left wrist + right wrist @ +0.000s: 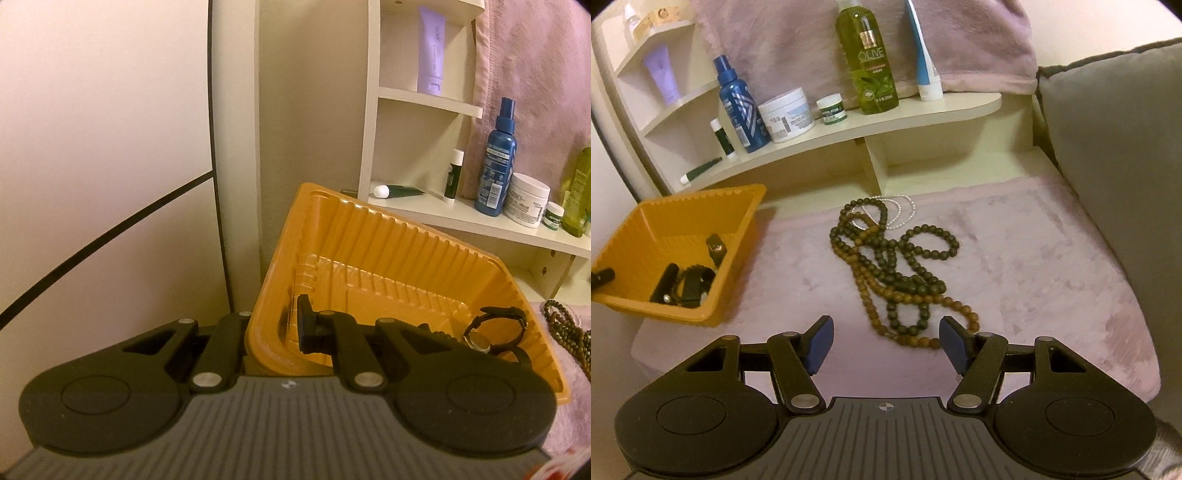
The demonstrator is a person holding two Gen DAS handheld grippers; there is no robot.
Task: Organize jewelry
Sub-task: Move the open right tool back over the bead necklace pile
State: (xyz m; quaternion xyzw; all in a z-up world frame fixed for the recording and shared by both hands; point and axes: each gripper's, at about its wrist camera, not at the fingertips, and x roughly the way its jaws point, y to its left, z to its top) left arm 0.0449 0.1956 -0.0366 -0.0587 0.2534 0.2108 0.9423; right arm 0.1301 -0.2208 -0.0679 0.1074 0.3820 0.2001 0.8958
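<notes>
My left gripper (273,328) is shut on the near wall of an orange plastic tray (369,236), one pad inside and the other outside; the tray sits tilted. A black wristwatch (480,338) lies in its corner. In the right wrist view the tray (746,229) stands at the left with dark watches (683,288) in it. A tangle of dark and brown bead necklaces (894,273) lies on the pink mat, with a thin pearl strand (897,210) behind it. My right gripper (886,343) hangs open just in front of the beads, nothing between its blue pads.
A cream shelf (923,107) behind the mat carries a blue spray bottle (738,110), a white jar (786,114), a green olive bottle (868,59) and small tubes. A grey cushion (1108,147) borders the mat (1034,258) on the right.
</notes>
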